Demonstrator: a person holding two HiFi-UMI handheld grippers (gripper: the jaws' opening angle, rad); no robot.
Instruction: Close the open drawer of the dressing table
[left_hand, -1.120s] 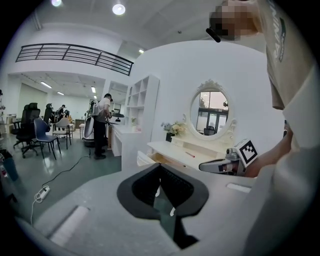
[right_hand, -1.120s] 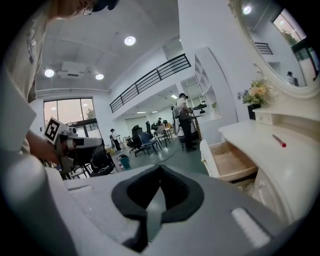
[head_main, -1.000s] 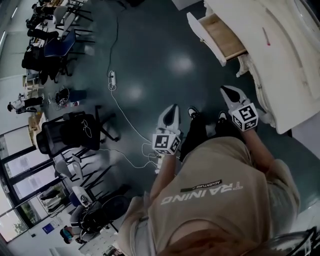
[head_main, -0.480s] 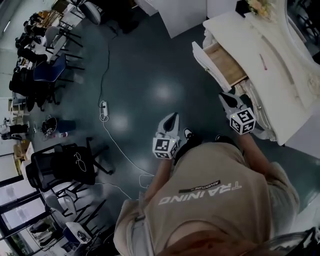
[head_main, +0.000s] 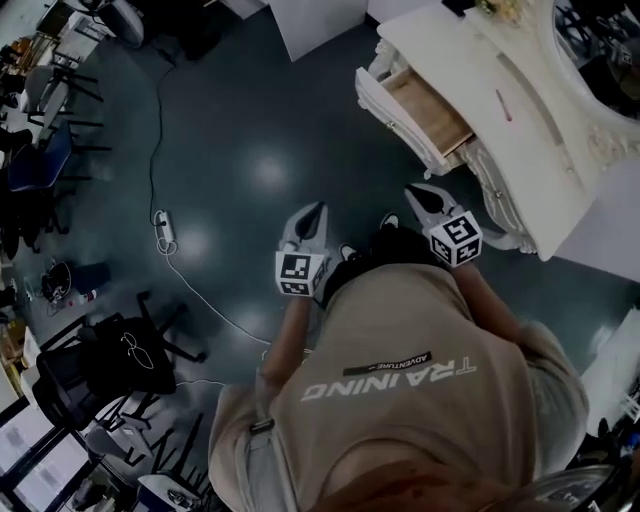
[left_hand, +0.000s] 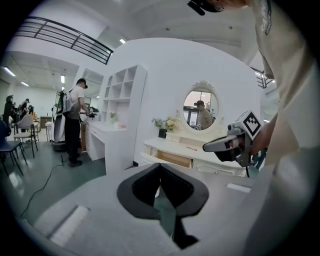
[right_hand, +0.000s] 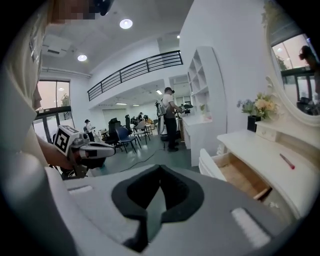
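Observation:
The white dressing table (head_main: 520, 130) stands at the upper right of the head view, with its drawer (head_main: 428, 108) pulled out and showing a bare wooden bottom. My right gripper (head_main: 414, 190) is shut and empty, its tip just short of the table's front, below the drawer. To its left, my left gripper (head_main: 318, 210) hangs over the dark floor, also shut and empty. In the right gripper view the drawer (right_hand: 241, 175) lies ahead to the right of the right gripper (right_hand: 160, 169). The left gripper (left_hand: 160, 167) faces the table, where the drawer (left_hand: 175, 159) shows.
A power strip (head_main: 162, 230) with a white cable lies on the floor at the left. Black office chairs (head_main: 110, 360) crowd the lower left. A white shelf unit (left_hand: 122, 120) stands left of the table, a person (left_hand: 75, 120) beside it. A pink pen (head_main: 502, 105) lies on the tabletop.
The dressing table and its drawer have shifted left and nearer in the head view, and both grippers have come closer to it. The drawer stays open and both grippers stay shut.

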